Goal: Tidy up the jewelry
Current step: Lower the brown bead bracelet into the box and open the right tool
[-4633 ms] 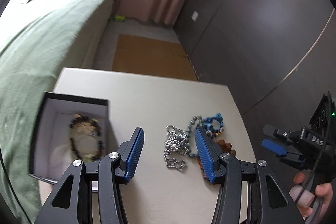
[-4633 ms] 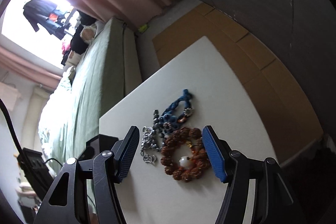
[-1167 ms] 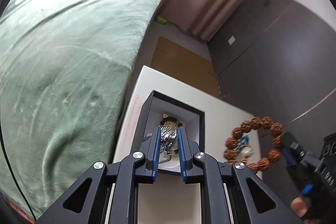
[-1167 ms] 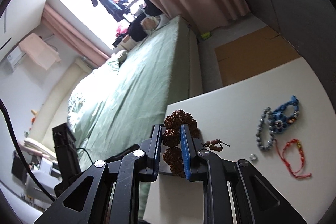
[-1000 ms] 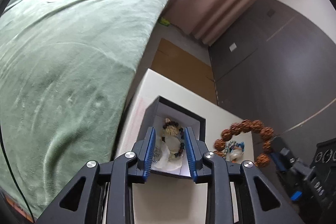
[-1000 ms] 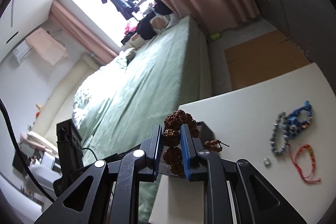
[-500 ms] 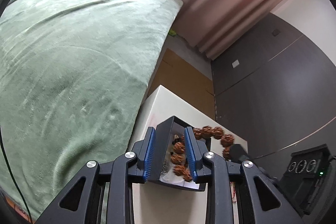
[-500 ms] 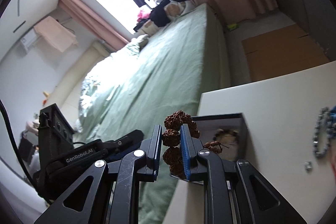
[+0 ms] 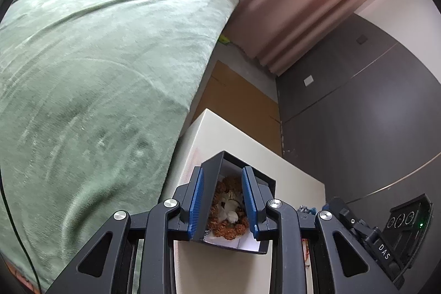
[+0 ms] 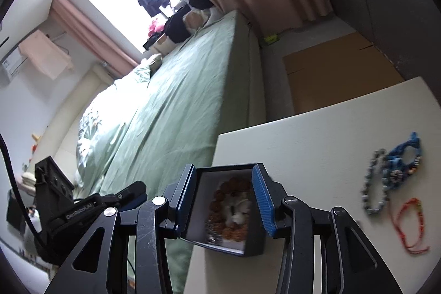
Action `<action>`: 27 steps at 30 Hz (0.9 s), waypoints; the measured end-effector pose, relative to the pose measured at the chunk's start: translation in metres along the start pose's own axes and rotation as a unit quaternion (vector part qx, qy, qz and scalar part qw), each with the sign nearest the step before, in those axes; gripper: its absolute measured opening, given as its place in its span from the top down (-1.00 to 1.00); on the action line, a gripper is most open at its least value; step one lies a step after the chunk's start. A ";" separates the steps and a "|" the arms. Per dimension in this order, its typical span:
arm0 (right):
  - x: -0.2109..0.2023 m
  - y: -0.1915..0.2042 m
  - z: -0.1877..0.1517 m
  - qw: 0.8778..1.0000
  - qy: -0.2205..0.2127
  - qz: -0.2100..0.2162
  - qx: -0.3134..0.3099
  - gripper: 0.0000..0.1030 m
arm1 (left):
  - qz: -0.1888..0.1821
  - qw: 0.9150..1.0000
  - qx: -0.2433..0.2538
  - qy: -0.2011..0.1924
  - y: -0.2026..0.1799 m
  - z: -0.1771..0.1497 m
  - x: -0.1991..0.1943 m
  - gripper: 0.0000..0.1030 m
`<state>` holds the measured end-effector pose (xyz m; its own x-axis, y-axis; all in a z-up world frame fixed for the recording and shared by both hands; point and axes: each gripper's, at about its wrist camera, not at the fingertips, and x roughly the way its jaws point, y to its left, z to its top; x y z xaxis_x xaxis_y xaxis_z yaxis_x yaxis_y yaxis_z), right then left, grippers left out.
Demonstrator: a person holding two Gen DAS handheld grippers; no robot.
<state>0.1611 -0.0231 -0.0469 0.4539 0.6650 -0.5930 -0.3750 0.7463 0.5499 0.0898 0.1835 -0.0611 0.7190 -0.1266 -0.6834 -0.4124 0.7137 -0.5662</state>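
Beside a bed (image 9: 104,59) covered in green fabric stands a pale table (image 10: 317,134), with pink curtains (image 9: 297,4) and dark wall panels behind it. On the table's near-left part sits a black jewelry box (image 10: 255,239) with a white lining, open at the top. Inside it lies a bracelet of rough brown beads (image 10: 228,232), curled around something whitish in the middle; a bit of silver chain (image 10: 210,239) shows at the box's near edge.

The left gripper (image 9: 222,200) hangs over the box with its blue-padded jaws parted and nothing between them; in its own view the box interior shows through the gap. The right gripper (image 10: 224,200) is likewise spread wide and empty, its pads framing the box from above; whether either pad touches the box walls cannot be told.

Farther right on the table, well apart from the box, lie a grey bead bracelet (image 10: 372,183), a blue woven bracelet (image 10: 403,156) touching it, and a red cord bracelet (image 10: 410,225) just beside them. A brown cardboard sheet (image 10: 339,68) lies on the floor beyond the table.
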 end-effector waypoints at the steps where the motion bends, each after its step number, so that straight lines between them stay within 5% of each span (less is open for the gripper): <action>1: -0.004 -0.004 0.000 1.000 0.000 -0.004 0.003 0.16 | 0.002 1.000 0.003 0.000 -0.002 -0.002 0.000 0.43; 5: -0.016 -0.021 -0.001 0.999 0.003 -0.029 0.016 0.15 | 0.004 1.000 0.017 0.007 -0.013 -0.007 0.004 0.43; 7: -0.024 -0.031 -0.002 0.999 0.006 -0.044 0.024 0.05 | 0.001 1.000 0.025 0.013 -0.020 -0.012 0.007 0.20; 10: -0.038 -0.047 -0.003 0.997 0.007 -0.062 0.038 -0.39 | 0.002 0.999 0.040 0.011 -0.033 -0.021 0.010 -0.05; 27: -0.095 -0.110 -0.009 0.984 0.052 -0.163 0.042 -0.41 | -0.007 0.989 0.142 0.050 -0.105 -0.080 0.042 -0.06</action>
<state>0.1517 -0.1681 -0.0563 0.4525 0.3933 -0.8004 -0.1529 0.9184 0.3649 0.1185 0.0486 -0.0674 0.6588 -0.1959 -0.7264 -0.2188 0.8739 -0.4341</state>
